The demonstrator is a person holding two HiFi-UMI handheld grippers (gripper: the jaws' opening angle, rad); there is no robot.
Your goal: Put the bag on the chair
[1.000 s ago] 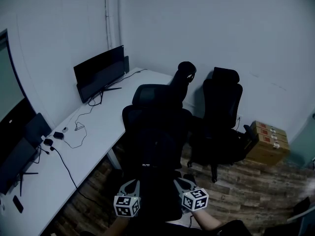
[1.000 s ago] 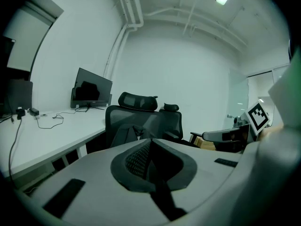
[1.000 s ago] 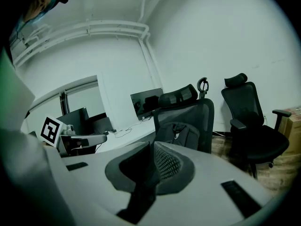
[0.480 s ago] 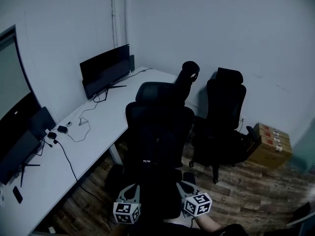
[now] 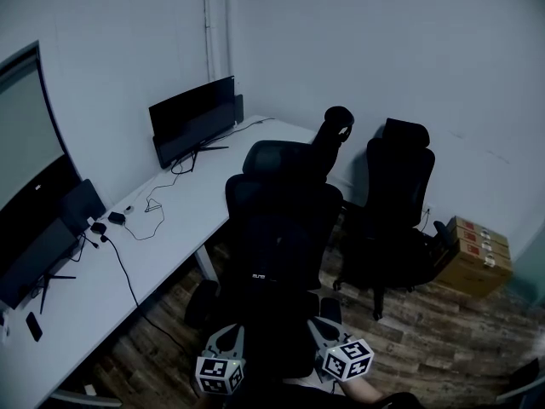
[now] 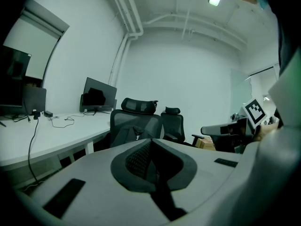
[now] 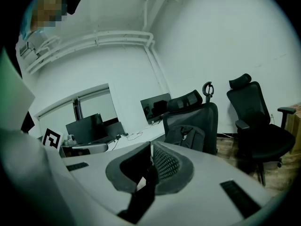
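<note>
Grey-walled office corner with a wood-plank floor point(image 5: 426, 339). Along the left wall, a long white desk point(image 5: 174, 237) carrying dark monitors point(image 5: 192, 130) and loose cables point(image 5: 119, 267). Just right of the desk's front edge, a black mesh chair point(image 5: 281, 220), seat turned toward the person, with only a narrow strip of floor between it and the desk. Close behind it on the right, a second chair point(image 5: 396, 211), also black, and low against the right wall near that one, cardboard boxes point(image 5: 477, 254). Widest bare floor at lower right, between the two chairs, the boxes and the person. Dark bag point(image 7: 186, 136) upright on the mesh chair's seat, leaning on the backrest: plain from the right gripper view, hard to pick out of the black in the head view. Low at the bottom of the head view, left gripper point(image 5: 226, 337) and right gripper point(image 5: 320, 324) side by side at the seat's front edge, short of the bag and touching neither it nor each other. Both with jaws pressed together, nothing between them.
</note>
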